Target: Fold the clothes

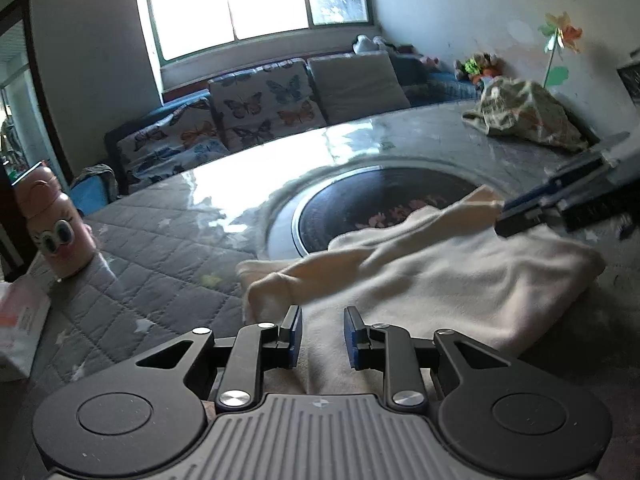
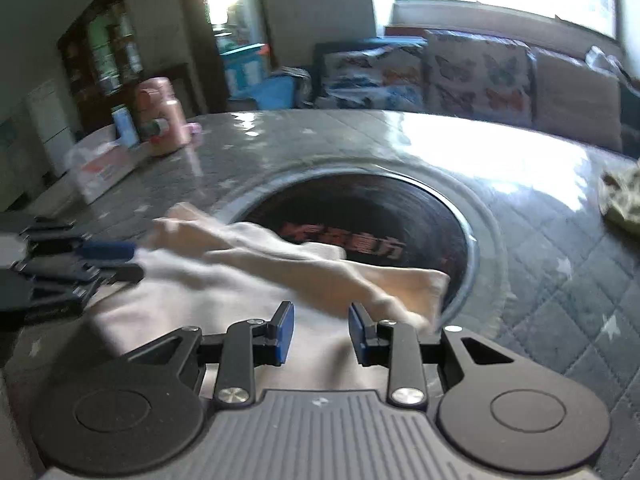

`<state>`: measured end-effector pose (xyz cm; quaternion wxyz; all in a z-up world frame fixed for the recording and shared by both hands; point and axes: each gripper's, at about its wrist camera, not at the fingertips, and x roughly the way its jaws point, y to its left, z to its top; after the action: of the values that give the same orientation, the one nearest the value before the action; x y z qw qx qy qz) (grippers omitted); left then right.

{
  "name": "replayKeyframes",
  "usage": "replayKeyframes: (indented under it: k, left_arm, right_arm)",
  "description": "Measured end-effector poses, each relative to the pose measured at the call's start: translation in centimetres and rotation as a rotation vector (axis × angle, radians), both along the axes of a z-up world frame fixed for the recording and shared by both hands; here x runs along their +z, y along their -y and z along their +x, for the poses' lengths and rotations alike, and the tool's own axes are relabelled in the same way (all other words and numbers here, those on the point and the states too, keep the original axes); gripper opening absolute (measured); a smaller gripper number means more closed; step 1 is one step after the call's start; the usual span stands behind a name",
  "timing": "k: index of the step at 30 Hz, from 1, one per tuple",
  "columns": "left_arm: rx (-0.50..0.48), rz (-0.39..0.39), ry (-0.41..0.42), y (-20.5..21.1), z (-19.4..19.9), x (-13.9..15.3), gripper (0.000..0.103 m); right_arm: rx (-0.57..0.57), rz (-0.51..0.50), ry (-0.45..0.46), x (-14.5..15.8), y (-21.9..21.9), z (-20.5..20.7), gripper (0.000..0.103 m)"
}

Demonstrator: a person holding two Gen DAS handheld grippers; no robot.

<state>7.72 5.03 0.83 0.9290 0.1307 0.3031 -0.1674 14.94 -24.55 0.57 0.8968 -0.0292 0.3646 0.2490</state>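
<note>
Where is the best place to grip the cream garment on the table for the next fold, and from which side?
Probably the cream garment is best taken at its loose raised corner by the dark round inset, coming from the right gripper's side. That corner lifts off the quilted table cover, so a finger could slip under.

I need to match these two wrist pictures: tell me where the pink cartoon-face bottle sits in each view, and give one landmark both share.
Left wrist view: the pink cartoon-face bottle stands at the far left edge, on the grey quilted table cover.
Right wrist view: the same bottle is upper left, at the table's far rim, blurred.
Shared landmark: the dark round inset in the table's middle, partly covered by the cream garment.
</note>
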Motion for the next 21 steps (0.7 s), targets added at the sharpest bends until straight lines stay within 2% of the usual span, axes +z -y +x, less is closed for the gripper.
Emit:
replayKeyframes:
  k: [5,11,18,21]
  left_arm:
    - [-0.021,-0.014,0.016,0.2,-1.6,0.3,0.026]
    - [-0.009,0.002,-0.025,-0.1,-2.0,-1.5,0.026]
    - [-0.014,-0.014,0.000,0.6,-2.8,-0.1,0.026]
    - [-0.033,-0.018,-0.017,1.3,-2.8,-0.6,0.026]
  right_arm:
    - [0.102,-0.019,0.020,0.6,-1.4,-3.0,0.030]
    - [0.086,-0.051,-0.006,-0.9,-0.7,-4.5,0.029]
    - [0.107,-0.045,0.032,0.5,-1.3,-4.5,0.030]
    - [0.140,-0.042,0.030,0.1,-2.5,-4.3,0.030]
